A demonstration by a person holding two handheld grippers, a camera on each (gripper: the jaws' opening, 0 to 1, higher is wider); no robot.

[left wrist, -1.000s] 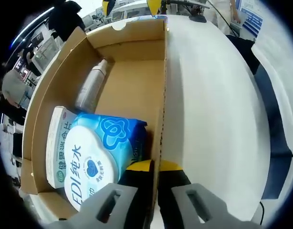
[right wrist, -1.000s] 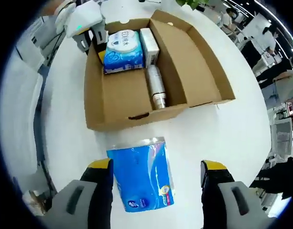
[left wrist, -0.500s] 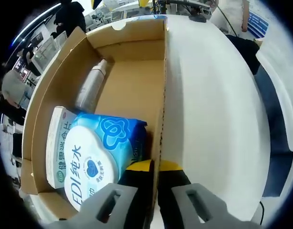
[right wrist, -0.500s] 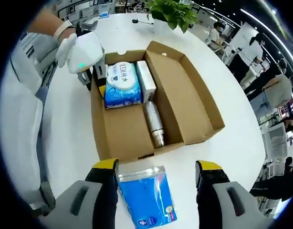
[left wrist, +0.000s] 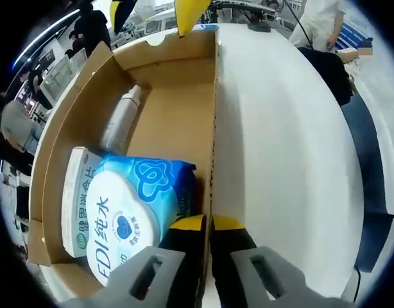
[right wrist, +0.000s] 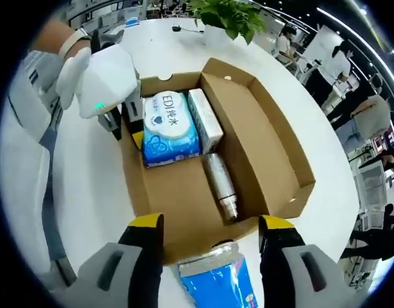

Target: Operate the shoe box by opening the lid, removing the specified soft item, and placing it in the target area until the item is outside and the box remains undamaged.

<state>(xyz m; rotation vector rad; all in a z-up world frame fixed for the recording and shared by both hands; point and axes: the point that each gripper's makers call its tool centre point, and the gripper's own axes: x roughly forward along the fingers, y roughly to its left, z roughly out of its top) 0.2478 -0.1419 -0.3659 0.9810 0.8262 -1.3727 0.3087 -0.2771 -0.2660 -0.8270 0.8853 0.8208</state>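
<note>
Lid open, shoe box (right wrist: 184, 212) wall is pinched by left gripper (left wrist: 207, 224); blue soft pack (right wrist: 217, 282) lies outside beside it, between right gripper's (right wrist: 210, 228) spread, empty jaws.

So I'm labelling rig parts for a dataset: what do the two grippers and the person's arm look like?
Both grippers, left gripper and right gripper, have grey moulded bodies, black fingers and yellow tips. Seen from the right gripper view, the left one carries a white housing with a small green light. The person wears a light grey sleeve and a wristband.
</note>
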